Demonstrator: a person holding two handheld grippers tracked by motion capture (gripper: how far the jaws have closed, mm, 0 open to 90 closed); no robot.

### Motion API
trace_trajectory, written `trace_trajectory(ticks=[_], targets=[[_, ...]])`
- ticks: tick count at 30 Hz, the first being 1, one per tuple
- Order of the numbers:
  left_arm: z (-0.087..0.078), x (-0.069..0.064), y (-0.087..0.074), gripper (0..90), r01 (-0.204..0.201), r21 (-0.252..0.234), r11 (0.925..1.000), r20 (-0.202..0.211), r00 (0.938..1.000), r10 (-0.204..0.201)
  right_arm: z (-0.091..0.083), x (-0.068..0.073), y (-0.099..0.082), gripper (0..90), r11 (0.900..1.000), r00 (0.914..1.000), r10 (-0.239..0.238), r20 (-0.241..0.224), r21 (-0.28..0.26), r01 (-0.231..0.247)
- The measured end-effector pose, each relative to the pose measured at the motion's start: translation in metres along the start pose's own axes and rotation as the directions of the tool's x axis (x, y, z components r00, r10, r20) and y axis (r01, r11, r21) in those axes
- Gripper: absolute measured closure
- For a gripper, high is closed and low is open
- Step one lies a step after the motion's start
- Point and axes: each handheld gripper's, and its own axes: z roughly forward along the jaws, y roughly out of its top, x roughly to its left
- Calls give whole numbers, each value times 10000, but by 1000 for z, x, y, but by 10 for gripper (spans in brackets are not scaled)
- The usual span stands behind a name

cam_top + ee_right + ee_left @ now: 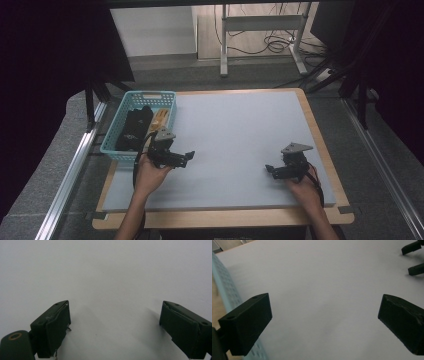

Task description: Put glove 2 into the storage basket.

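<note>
Both forearms come in over the near edge of the bench, each hand holding a gripper low over the grey mat (240, 130). Left gripper (189, 156) sits near the left edge with jaws spread and nothing between them, just beside the blue basket (116, 150); right gripper (270, 170) rests toward the near right corner, equally released. Inside the basket lie a black item (134, 127) and a tan one (161, 119). Seemingly nothing has been picked yet; next, I'd judge, the left gripper must turn toward the basket.
</note>
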Motion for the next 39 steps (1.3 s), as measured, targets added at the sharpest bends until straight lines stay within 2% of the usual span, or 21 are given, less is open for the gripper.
trace_trajectory(ticks=[9,16,27,39], targets=[[7,-26,-2,0,-437,-279,9987,203,9988,443,0,0,0,96,10000,10000,4,-7,2,-4],[12,-43,-6,0,-713,-282,9971,378,9967,723,0,0,0,96,10000,10000,-4,5,-1,4],[26,-56,-20,0,-857,-179,9962,684,9939,867,0,0,0,96,10000,10000,0,0,-2,0],[47,-66,-37,0,-1166,378,9925,848,9900,1131,0,0,0,96,10000,10000,-14,7,-7,14]])
